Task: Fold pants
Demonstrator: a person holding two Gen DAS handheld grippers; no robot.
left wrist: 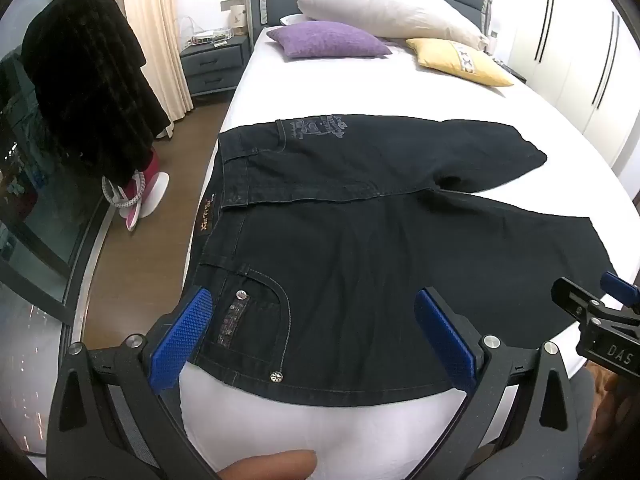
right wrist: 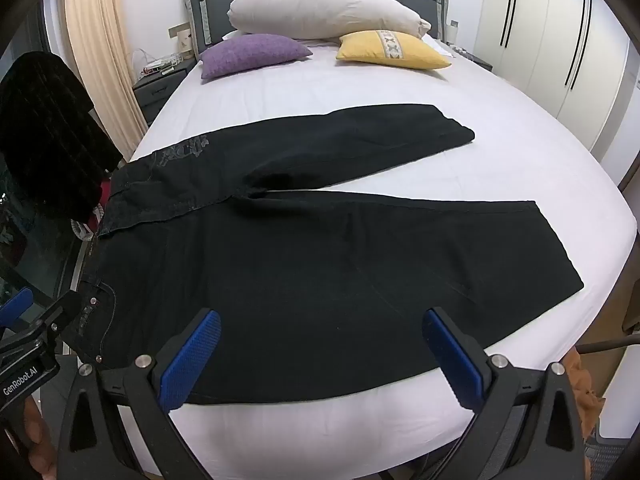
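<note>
At the far left of the left wrist view a dark garment [left wrist: 88, 80] hangs over a stand, with a grey nightstand [left wrist: 214, 66] behind it beside a cream curtain [left wrist: 156, 32]. Filling the middle of both views, the black jeans [left wrist: 360, 240] lie flat across the white bed [left wrist: 320, 432] — waistband toward the left edge of the mattress, both legs spread apart and running to the right. A studded front pocket [left wrist: 256, 316] sits at lower left of the jeans, just beside the blue pad of the left gripper [left wrist: 316, 340]. That claw hangs released, its jaws wide, over the near hip without touching the cloth. A fingertip [left wrist: 272, 466] shows at the bottom edge. In the right wrist view the right gripper [right wrist: 320, 356] is likewise released and empty, jaws spread above the near leg. At the head of the bed rest a purple cushion [right wrist: 252, 56], a large white pillow [right wrist: 324, 8] and a yellow cushion [right wrist: 390, 52] — white wardrobe doors [right wrist: 552, 40] stand at upper right.
</note>
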